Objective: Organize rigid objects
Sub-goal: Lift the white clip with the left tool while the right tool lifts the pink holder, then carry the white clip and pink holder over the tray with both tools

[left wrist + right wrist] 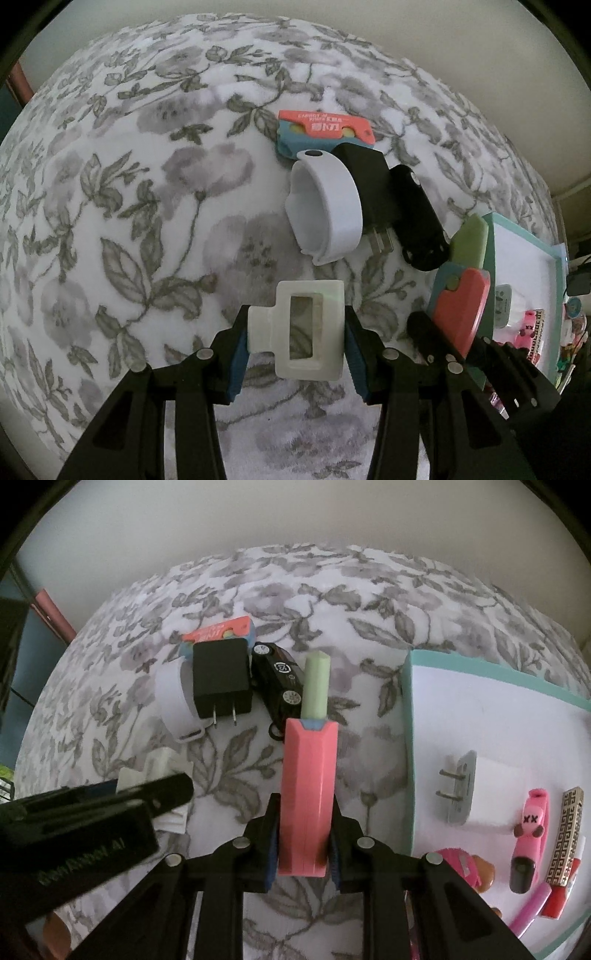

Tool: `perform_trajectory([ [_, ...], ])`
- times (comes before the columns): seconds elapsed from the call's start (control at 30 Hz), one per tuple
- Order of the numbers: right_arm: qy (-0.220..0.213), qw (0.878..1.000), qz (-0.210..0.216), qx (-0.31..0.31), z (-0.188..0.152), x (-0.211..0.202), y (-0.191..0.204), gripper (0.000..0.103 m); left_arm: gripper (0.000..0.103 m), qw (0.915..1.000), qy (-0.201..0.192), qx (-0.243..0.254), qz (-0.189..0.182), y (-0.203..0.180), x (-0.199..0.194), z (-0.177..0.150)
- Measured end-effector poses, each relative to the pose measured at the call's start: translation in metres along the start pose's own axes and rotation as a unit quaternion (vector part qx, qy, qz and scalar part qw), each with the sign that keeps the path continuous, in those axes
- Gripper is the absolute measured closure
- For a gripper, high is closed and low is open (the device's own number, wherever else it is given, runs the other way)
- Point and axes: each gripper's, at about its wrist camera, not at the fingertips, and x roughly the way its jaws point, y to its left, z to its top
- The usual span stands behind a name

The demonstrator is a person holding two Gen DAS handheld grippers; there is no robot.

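Here, both claws are loaded. Left claw is clamped on a white plastic bracket, held over the flowered bedspread. Right claw is pinched narrow on a pink toy knife, whose long axis runs straight ahead, green tip forward. The teal tray lies just to the right of the knife, well nearer the right claw. Judgement: a short sideways carry should place the knife. Charger, toy car and white ring remain loose ahead.
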Motion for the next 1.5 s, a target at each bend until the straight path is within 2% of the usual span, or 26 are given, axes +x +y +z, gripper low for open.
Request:
perform_trajectory([
  [0.43,-0.015,1.0,-0.01,-0.015,0.005,0.008,0.006,0.079,0.053,1.0,-0.003,0.001,0.007,-0.001,0.009,-0.001],
  [0.6,-0.015,1.0,0.009,-0.006,0.0,-0.002,-0.002,0.081,0.055,1.0,-0.008,-0.002,0.001,-0.001,0.003,0.0],
  [0.97,-0.06,0.998,0.035,0.011,0.002,-0.044,-0.008,0.081,0.055,0.9975,-0.06,-0.011,-0.035,0.001,-0.039,0.004],
  [1.5,-0.143,0.985,0.067,0.067,0.014,-0.113,-0.041,0.081,0.055,0.9895,-0.125,-0.019,-0.07,-0.003,-0.092,0.01],
])
